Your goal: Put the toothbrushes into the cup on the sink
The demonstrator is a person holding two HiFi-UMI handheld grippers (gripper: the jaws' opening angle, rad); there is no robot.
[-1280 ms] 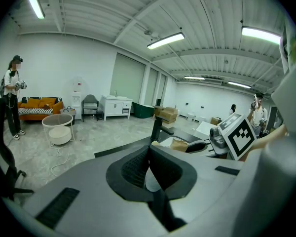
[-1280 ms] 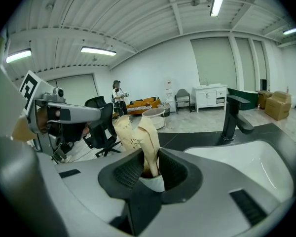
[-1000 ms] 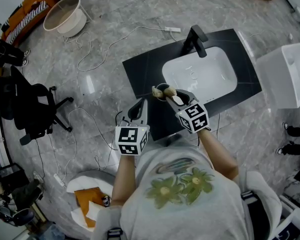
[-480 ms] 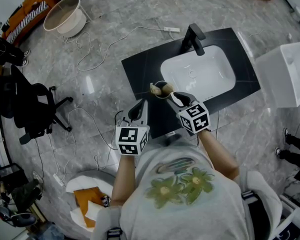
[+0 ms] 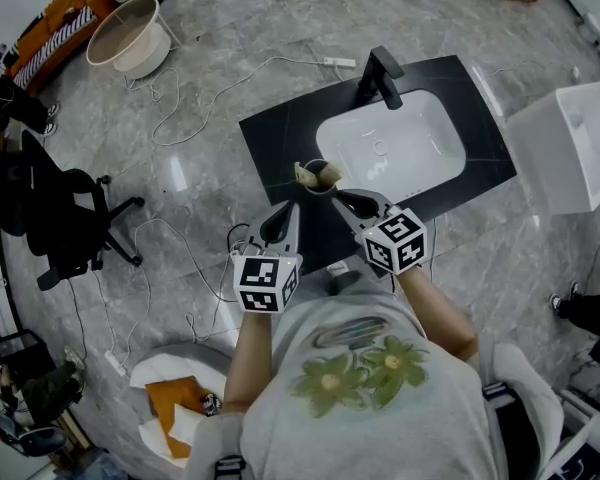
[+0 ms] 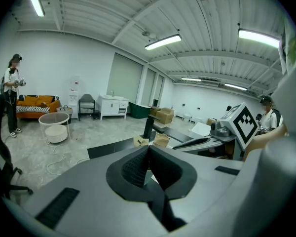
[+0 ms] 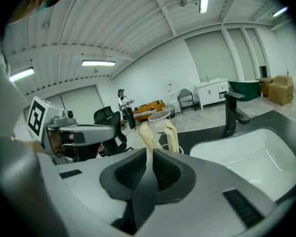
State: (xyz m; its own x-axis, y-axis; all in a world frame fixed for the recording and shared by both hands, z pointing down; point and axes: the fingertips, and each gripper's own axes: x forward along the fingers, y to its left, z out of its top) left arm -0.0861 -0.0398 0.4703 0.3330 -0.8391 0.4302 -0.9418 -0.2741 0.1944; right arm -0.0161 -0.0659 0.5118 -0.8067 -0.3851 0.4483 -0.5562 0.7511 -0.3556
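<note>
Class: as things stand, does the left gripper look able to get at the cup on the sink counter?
Probably yes. The left gripper points at the cup from close by, with only bare counter between them. Its jaws are shut, so they would have to open first.

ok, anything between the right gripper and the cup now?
Nothing visible. The cup stands on the counter just ahead of the right gripper, with only bare counter between them. The toothbrushes already stand in it. The gripper's jaws are empty and have just been closing, with a narrow gap left.
</note>
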